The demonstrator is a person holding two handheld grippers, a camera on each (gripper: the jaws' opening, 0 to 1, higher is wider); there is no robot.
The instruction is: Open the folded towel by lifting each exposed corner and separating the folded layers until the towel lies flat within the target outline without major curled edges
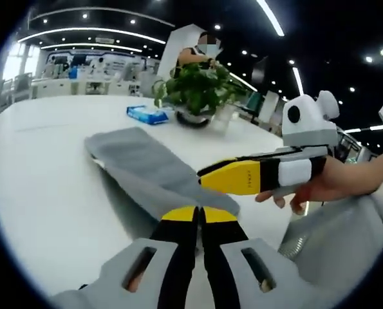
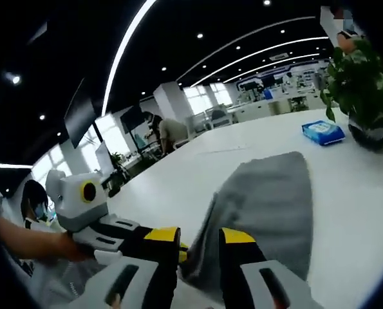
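Note:
A grey folded towel [image 1: 146, 164] lies as a long strip on the white table [image 1: 43, 174]. My left gripper [image 1: 199, 214] is at the towel's near end, its yellow-tipped jaws pressed together on the edge of the cloth. The right gripper [image 1: 233, 177] reaches in from the right, held by a hand, with its tips over the same near end. In the right gripper view the towel [image 2: 268, 199] runs away ahead. My right gripper [image 2: 199, 237] stands open with the towel's near edge lying between its jaws. The left gripper [image 2: 178, 250] comes in from the left and touches that corner.
A potted plant [image 1: 197, 96] and a blue pack of wipes [image 1: 147, 114] stand beyond the towel's far end; the same plant [image 2: 362, 90] and wipes [image 2: 323, 132] appear in the right gripper view. People are in the background. The table's near edge is close to both grippers.

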